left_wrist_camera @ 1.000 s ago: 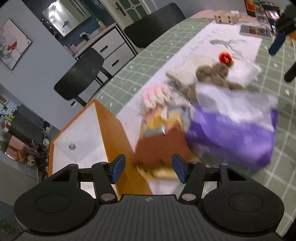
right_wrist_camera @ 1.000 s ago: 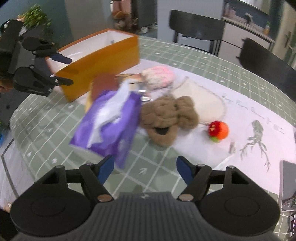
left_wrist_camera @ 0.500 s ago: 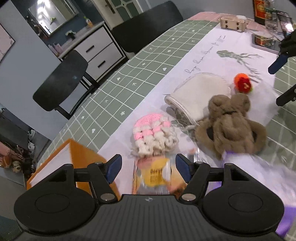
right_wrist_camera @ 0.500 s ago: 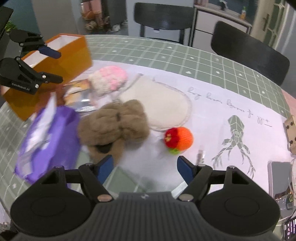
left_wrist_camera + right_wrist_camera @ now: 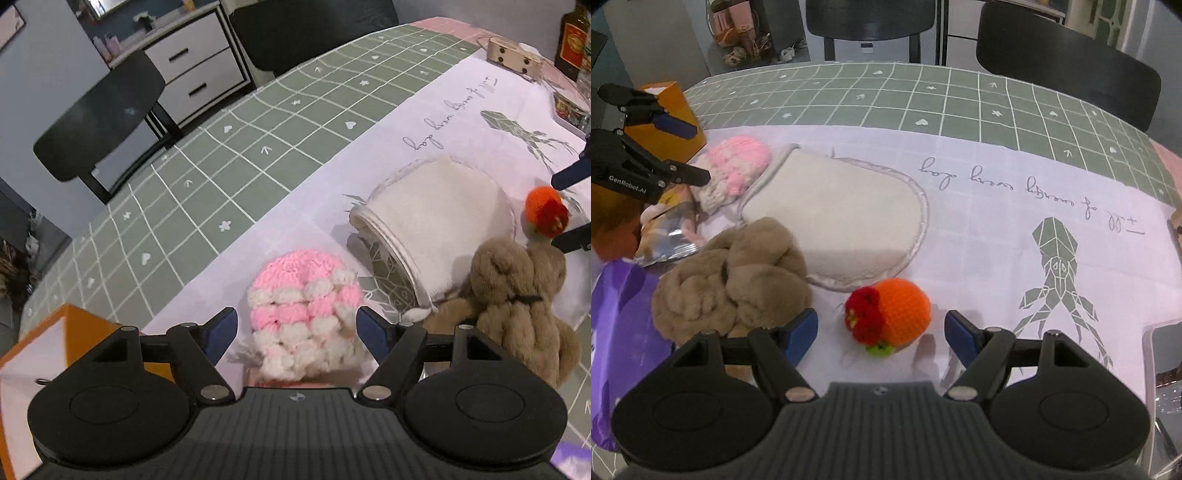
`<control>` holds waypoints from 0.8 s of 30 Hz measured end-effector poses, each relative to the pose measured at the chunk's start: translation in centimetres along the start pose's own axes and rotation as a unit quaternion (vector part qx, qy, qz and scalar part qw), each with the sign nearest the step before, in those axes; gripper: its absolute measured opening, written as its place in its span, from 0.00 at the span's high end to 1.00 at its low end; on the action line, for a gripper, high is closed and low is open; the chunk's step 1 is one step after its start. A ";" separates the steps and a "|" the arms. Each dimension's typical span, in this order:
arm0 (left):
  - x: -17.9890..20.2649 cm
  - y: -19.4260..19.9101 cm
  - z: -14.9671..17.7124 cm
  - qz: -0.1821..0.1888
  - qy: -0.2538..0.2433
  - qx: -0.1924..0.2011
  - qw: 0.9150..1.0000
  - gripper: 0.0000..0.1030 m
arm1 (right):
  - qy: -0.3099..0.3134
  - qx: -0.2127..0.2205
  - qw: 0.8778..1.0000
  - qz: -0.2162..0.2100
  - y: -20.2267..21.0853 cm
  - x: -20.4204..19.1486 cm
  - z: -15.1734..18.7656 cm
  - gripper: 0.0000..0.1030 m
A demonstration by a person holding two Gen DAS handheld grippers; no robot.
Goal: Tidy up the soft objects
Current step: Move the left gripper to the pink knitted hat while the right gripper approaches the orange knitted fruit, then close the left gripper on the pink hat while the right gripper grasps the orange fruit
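- The orange box (image 5: 677, 110) is standing at the far left on the table (image 5: 923, 96), beside a foil packet (image 5: 665, 236) and a purple bag (image 5: 617, 321).
- The left gripper (image 5: 297, 330) is hanging over the pink hat (image 5: 303, 306). Its jaws have just been opening; the hat is lying between them, but the pads are not pressing it.
- A cream mitt (image 5: 834, 218) is lying flat on the white cloth (image 5: 997, 206), just right of the hat.
- The brown plush (image 5: 735, 280) is touching the mitt's near edge.
- The right gripper (image 5: 881, 332) is spread wide around the orange ball (image 5: 894, 314), without touching it; the ball is sitting just right of the plush.
- Two black chairs (image 5: 1067, 85) are standing behind the table.
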State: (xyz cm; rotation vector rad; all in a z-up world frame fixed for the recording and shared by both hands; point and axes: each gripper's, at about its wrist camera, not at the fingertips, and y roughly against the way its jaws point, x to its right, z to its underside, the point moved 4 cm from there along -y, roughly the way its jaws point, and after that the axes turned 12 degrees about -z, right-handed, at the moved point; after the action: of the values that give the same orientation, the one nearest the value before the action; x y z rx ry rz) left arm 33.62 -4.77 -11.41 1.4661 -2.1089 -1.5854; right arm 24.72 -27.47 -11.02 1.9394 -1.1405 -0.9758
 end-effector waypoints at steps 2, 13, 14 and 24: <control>0.2 -0.7 -0.3 0.000 0.004 -0.007 1.000 0.16 | -0.003 0.000 1.000 -0.001 -0.4 0.4 -0.2 0.27; 1.4 -2.9 -1.1 0.003 0.004 -0.034 0.999 0.07 | -0.006 -0.013 1.000 -0.005 -2.2 1.2 -0.4 0.37; 1.5 -3.0 -1.2 0.002 0.004 -0.036 0.999 0.07 | -0.004 -0.012 1.000 -0.003 -2.3 1.1 -0.5 0.37; 1.0 -4.4 -1.2 0.017 0.019 -0.052 0.998 0.05 | 0.012 -0.008 1.000 0.005 -2.2 1.0 -0.5 0.48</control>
State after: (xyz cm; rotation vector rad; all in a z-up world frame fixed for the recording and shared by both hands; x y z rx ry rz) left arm 36.48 -6.17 -14.76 1.4090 -1.9870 -1.6175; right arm 26.34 -27.42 -12.85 1.9255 -1.1240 -0.9528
